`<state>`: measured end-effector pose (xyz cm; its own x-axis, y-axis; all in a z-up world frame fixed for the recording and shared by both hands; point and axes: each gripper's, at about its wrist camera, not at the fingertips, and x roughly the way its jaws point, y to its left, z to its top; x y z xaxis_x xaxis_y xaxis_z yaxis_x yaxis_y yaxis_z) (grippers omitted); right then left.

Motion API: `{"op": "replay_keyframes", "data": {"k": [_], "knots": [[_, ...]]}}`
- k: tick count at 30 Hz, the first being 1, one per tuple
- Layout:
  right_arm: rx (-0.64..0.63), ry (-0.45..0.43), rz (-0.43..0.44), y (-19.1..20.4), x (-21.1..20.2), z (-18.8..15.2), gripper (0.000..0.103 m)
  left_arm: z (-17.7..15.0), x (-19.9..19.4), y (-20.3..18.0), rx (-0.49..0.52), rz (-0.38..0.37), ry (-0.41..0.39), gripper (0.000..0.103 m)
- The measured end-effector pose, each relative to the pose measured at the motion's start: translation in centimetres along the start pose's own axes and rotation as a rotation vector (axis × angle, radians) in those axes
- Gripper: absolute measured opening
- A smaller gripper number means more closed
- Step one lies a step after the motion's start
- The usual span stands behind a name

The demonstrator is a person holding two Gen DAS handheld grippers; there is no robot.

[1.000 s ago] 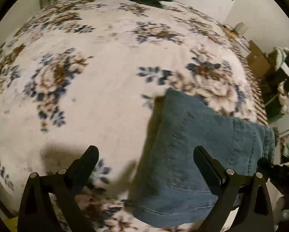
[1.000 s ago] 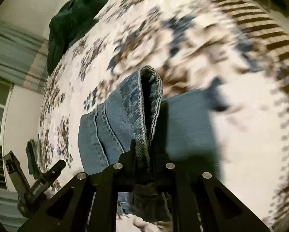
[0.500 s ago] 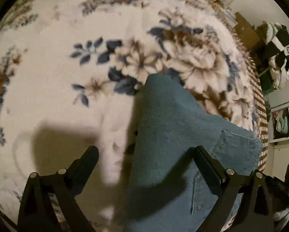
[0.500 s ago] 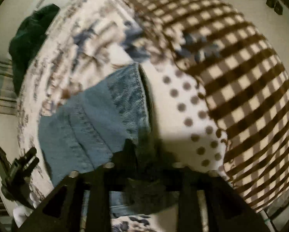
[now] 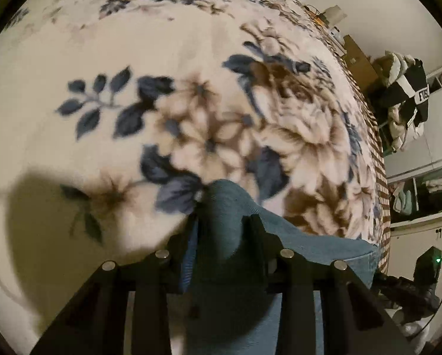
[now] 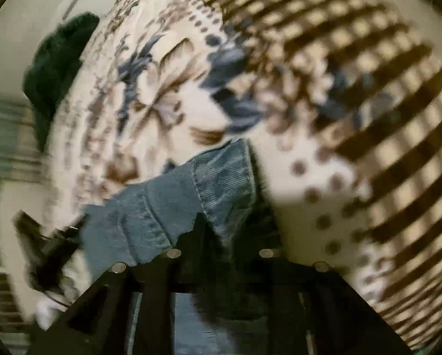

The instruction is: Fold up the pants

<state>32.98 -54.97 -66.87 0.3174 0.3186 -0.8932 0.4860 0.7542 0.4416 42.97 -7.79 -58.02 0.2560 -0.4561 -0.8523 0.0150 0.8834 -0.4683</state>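
Pants [image 5: 229, 254] are hanging pinched between both the left gripper [image 5: 223, 222] and right gripper [image 6: 221, 222], partly folded, not yet laid flat on the blanket [image 5: 161, 59] ahead.

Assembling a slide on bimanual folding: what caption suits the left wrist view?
Left gripper shut on a fold of the blue jeans above a floral blanket.

one pair of blue jeans [image 5: 295, 245], two grippers [image 5: 223, 227] [image 6: 223, 230], one floral blanket [image 5: 161, 59], one dark green garment [image 6: 55, 71].
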Motion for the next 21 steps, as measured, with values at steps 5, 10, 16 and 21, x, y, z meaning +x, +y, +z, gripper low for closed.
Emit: {"op": "replay_keyframes", "data": {"k": [5, 10, 16, 21], "knots": [[0.024, 0.074, 0.051, 0.0, 0.1, 0.3, 0.018, -0.6, -2.9, -0.9, -0.008, 0.037, -0.002, 0.041], [0.002, 0.055, 0.085, 0.0, -3.6, -2.1, 0.077, -5.3, -6.4, -2.3, 0.016, 0.131, 0.033, 0.103], [0.078, 0.09, 0.065, -2.1, -4.8, -8.3, 0.084, -11.8, -7.0, -3.3, 0.032, 0.235, 0.087, 0.103], [0.234, 0.141, 0.098, -4.6, -1.8, -12.1, 0.085, -14.4, -4.6, -2.7, 0.004, 0.269, 0.142, 0.103]]}}
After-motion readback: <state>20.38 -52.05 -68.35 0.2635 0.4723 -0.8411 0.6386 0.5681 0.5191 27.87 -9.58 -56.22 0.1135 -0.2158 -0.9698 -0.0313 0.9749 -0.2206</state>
